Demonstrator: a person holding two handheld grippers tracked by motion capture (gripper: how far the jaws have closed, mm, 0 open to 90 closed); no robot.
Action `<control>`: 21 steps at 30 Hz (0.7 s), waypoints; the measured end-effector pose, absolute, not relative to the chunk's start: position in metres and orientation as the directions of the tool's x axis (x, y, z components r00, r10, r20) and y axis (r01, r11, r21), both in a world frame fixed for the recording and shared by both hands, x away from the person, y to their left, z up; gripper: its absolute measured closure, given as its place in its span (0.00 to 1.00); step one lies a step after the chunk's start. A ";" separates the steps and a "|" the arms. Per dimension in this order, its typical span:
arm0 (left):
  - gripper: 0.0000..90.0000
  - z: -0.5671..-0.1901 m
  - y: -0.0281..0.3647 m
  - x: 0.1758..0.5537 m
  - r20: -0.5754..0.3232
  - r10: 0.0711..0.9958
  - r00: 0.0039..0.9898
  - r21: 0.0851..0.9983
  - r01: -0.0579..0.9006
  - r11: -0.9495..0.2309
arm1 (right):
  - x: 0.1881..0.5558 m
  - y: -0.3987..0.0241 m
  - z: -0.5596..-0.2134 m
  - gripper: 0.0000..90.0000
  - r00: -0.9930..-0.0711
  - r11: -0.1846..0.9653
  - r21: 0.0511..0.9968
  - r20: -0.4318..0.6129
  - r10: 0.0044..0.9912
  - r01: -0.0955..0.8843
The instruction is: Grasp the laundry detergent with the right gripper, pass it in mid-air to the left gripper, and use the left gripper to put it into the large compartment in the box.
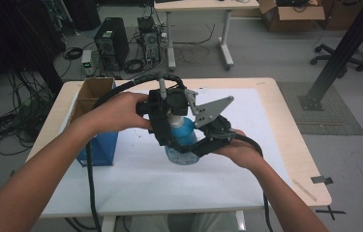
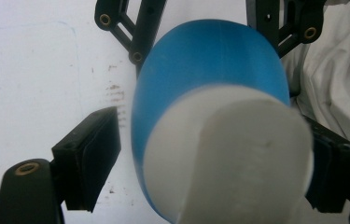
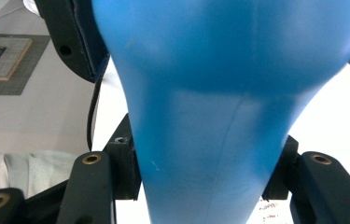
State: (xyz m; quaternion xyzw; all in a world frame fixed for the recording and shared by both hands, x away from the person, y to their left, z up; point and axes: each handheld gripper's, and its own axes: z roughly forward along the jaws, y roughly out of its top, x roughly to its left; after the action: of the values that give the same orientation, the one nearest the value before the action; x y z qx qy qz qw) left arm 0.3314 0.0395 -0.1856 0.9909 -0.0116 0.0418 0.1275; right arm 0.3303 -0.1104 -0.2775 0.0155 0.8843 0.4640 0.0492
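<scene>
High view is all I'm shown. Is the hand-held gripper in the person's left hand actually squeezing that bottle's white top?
Observer: Not fully. In the left gripper view, the left hand-held gripper sits around the white cap, but one pad stands apart from it.
Operator: And the other one?
Observer: In the right gripper view, the right hand-held gripper presses the blue bottle from both sides at its narrow part.
Operator: Anything on the white sheet that I'm missing?
Observer: Yes, the left gripper view shows a faint blue outline drawn on the white sheet.
</scene>
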 end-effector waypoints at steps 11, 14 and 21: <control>0.25 -0.186 0.040 0.332 0.076 -0.011 0.997 0.256 -0.030 -0.966 | 0.330 -0.110 -0.278 0.50 -0.995 0.571 0.821 -0.071 0.074 -0.016; 0.28 -0.186 0.040 0.332 0.076 -0.016 0.997 0.256 -0.035 -0.966 | 0.330 -0.109 -0.278 0.50 -0.995 0.572 0.820 -0.071 0.075 -0.016; 0.37 -0.186 0.040 0.331 0.071 -0.021 0.997 0.262 -0.039 -0.964 | 0.330 -0.108 -0.279 0.50 -0.995 0.576 0.818 -0.072 0.071 -0.018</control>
State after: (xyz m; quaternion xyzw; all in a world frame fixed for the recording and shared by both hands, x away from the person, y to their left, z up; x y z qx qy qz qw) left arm 0.3314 0.0400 -0.1865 0.9905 -0.0149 0.0340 0.1326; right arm 0.3296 -0.1080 -0.2792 0.0149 0.8862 0.4605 0.0486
